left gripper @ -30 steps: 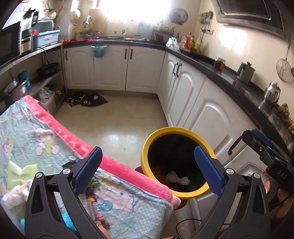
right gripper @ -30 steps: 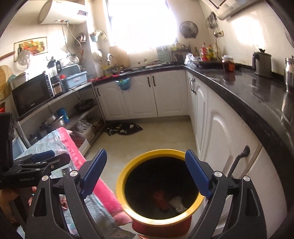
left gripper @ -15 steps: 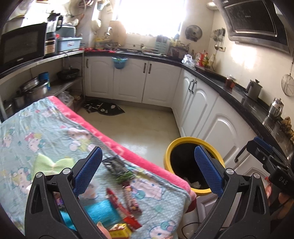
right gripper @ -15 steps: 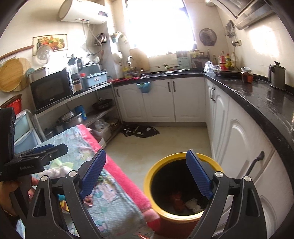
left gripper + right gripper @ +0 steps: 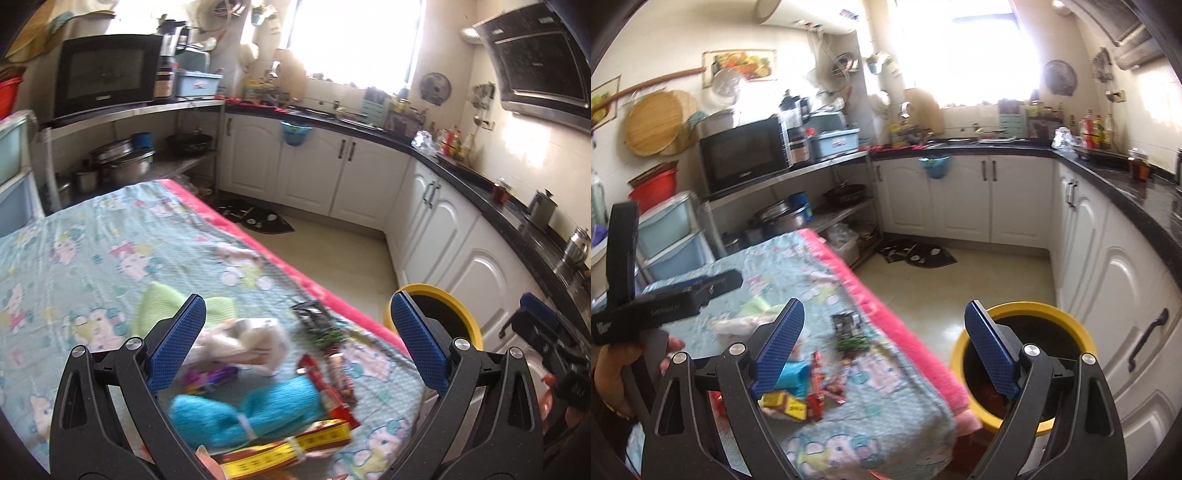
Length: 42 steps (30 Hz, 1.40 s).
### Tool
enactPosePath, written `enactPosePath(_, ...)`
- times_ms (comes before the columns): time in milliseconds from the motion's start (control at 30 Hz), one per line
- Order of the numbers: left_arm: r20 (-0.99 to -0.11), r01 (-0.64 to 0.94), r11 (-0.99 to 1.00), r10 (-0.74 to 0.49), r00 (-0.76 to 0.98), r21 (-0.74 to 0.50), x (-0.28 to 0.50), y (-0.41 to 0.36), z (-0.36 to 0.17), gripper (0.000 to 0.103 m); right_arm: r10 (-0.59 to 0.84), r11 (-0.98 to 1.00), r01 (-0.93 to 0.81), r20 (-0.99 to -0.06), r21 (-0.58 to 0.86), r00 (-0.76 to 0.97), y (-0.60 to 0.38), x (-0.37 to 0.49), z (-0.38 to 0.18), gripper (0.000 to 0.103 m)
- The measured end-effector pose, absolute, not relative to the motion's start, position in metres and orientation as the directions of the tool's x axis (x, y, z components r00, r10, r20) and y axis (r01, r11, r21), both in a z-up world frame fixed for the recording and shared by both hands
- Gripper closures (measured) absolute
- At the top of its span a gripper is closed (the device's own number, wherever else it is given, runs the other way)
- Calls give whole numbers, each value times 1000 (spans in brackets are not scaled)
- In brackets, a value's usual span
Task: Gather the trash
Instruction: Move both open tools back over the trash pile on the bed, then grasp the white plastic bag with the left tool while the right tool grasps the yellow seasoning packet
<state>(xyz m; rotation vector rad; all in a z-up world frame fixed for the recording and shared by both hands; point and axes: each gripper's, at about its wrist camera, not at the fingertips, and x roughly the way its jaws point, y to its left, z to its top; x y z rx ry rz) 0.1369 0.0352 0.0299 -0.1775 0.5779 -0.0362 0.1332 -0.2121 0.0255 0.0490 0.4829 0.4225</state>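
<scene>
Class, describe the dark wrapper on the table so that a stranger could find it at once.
Start at the table with the cartoon-print cloth. Follow its pink edge toward the yellow-rimmed bin. The dark wrapper lies just inside that edge, farthest from the camera, the only black piece; its neighbours are red, yellow and blue.

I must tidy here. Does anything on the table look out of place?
Yes. Wrappers and a yellow packet lie scattered on the cartoon-print cloth near its corner, beside the yellow bin, not in it.
</scene>
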Motion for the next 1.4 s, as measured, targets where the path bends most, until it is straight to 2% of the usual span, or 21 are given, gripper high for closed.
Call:
enactPosePath(233,-559,-104,978,-16,829,-183,121,84,23,11,481,864,-488,-485,121,730,-169,124,13,17)
enactPosePath(533,-617,-175,964,14,787,-201,108,134,-2,11,556,738,-673,-611,51,563,-115,124,-29,17)
enactPosePath(767,-664,-182,939,-61,745,-291,107,163,-38,11,530,650,-760,-709,-12,464,-92,135,-73,17)
enactPosePath(1000,-686,-182,893,-172,707,-412,124,173,-69,11,552,576,-817,-734,-7,395,-82,142,-90,18)
enactPosePath(1400,-648,-161,824,-290,705,-544,156,173,-80,11,604,426,-905,-746,3,282,-73,146,-92,40)
